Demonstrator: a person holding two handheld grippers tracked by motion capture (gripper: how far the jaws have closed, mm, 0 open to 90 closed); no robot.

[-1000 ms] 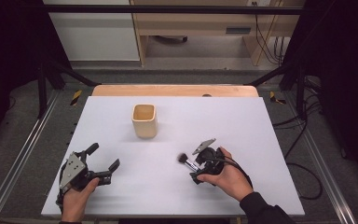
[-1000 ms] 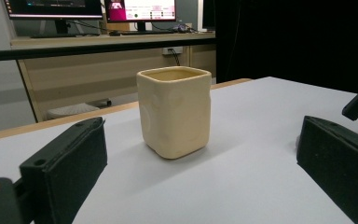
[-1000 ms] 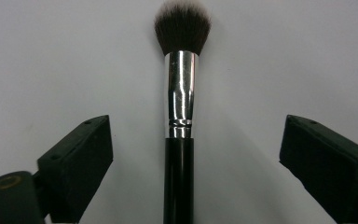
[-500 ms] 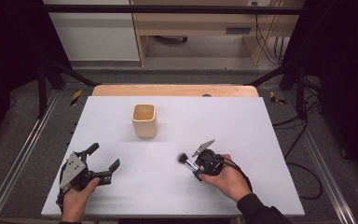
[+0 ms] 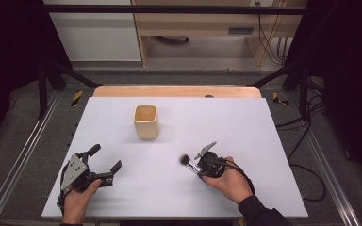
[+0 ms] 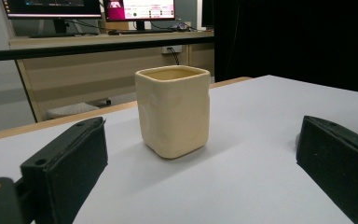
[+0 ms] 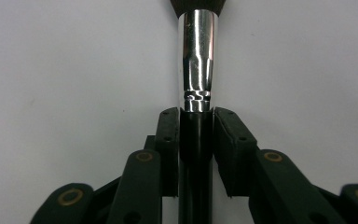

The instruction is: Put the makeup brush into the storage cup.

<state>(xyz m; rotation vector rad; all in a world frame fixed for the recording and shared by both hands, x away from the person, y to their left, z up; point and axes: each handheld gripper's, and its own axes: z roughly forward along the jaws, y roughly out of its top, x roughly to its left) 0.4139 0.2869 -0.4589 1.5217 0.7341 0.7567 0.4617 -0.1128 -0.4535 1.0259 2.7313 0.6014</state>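
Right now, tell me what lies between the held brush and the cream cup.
Nothing: in the high view, only bare white table lies between the brush, clamped in the right gripper, and the cup.

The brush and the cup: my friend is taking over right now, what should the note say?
Right gripper: shut on the brush, clamping its black handle just below the silver collar; bristles point away from the hand, low over the table.
Left gripper: open, holding nothing, aimed at the cup.
Cup: upright, toward the far middle of the table, apart from both grippers.
Done: brush gripped.
Left, probably: carry the brush to the cup and drop it in.
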